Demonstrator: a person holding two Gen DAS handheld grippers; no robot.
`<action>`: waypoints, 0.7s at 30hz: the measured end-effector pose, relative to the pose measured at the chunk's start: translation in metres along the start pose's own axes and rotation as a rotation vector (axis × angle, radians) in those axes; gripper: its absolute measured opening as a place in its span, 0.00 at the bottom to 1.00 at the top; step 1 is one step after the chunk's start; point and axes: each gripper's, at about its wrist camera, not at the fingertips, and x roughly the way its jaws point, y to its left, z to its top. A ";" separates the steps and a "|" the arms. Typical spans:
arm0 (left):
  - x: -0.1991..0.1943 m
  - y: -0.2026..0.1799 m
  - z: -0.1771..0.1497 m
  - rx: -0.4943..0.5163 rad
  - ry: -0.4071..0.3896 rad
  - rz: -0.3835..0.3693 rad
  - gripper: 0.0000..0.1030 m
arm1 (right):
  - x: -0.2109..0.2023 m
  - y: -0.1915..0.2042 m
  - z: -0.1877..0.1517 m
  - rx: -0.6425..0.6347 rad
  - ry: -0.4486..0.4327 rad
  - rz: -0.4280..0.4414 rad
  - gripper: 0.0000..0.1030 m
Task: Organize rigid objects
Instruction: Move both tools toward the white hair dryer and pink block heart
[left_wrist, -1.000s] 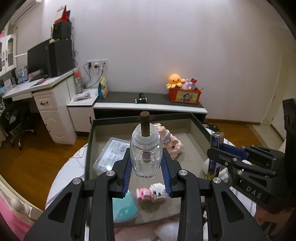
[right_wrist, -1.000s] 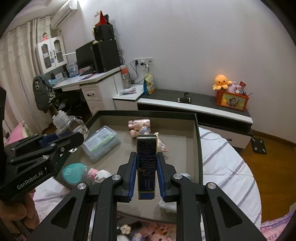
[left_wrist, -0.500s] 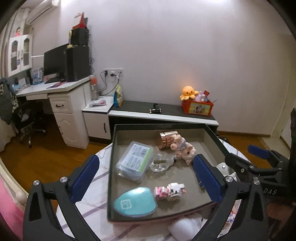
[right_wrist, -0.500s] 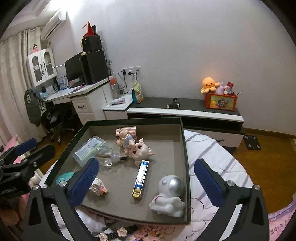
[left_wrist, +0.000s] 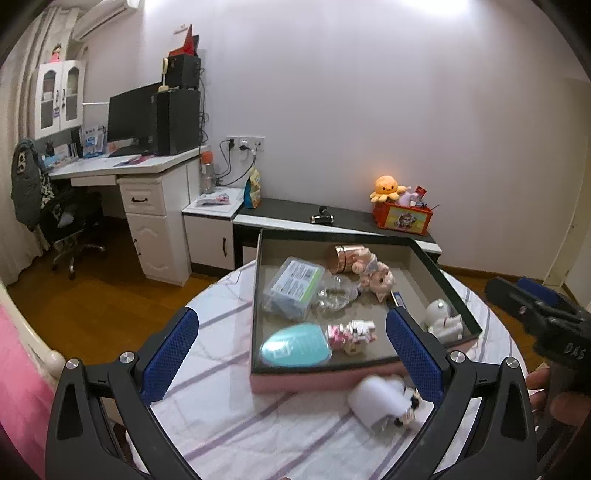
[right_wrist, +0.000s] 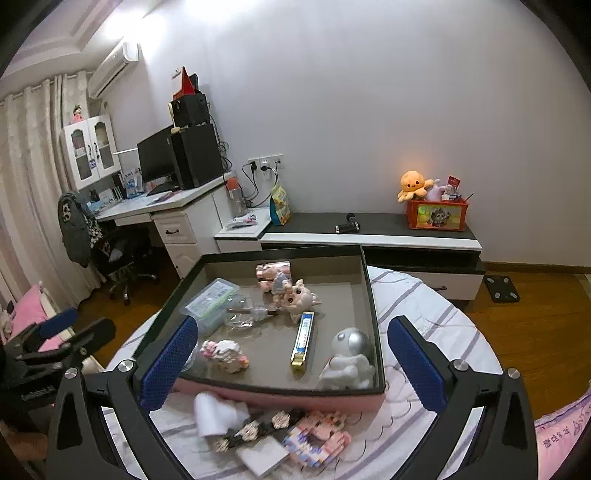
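Observation:
A dark tray with a pink base (left_wrist: 332, 380) (right_wrist: 371, 295) sits on a round striped table. In it lie a clear glass bottle (left_wrist: 334, 293) (right_wrist: 243, 314) on its side, a blue and gold box (right_wrist: 303, 339), a clear plastic case (left_wrist: 293, 282) (right_wrist: 210, 301), a teal oval case (left_wrist: 295, 349), a pink block figure (left_wrist: 351, 332) (right_wrist: 225, 354), a pig doll (left_wrist: 376, 277) (right_wrist: 299, 295), a copper cylinder (left_wrist: 341, 256) and a silver astronaut (left_wrist: 441, 319) (right_wrist: 349, 356). My left gripper (left_wrist: 291, 362) and right gripper (right_wrist: 291, 363) are both open, empty and drawn back before the tray.
On the table in front of the tray lie a white roll (left_wrist: 376, 400) (right_wrist: 216, 411), a flower strip (right_wrist: 255, 430), a pink block frame (right_wrist: 317, 437) and a white card (right_wrist: 262, 456). A desk (left_wrist: 147, 206) and low cabinet (right_wrist: 369, 236) stand behind.
A second ago the left gripper held the glass bottle and the right held the blue box over the tray. Both opened, the items now lie in the tray, and both grippers pulled back.

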 end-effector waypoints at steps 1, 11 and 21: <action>-0.004 0.001 -0.004 -0.004 0.003 0.003 1.00 | -0.003 0.000 -0.001 0.002 -0.001 0.000 1.00; -0.033 0.010 -0.036 -0.013 0.030 0.032 1.00 | -0.044 0.001 -0.031 0.016 0.002 -0.010 1.00; -0.054 0.007 -0.054 -0.017 0.043 0.033 1.00 | -0.063 0.002 -0.062 0.022 0.030 -0.010 1.00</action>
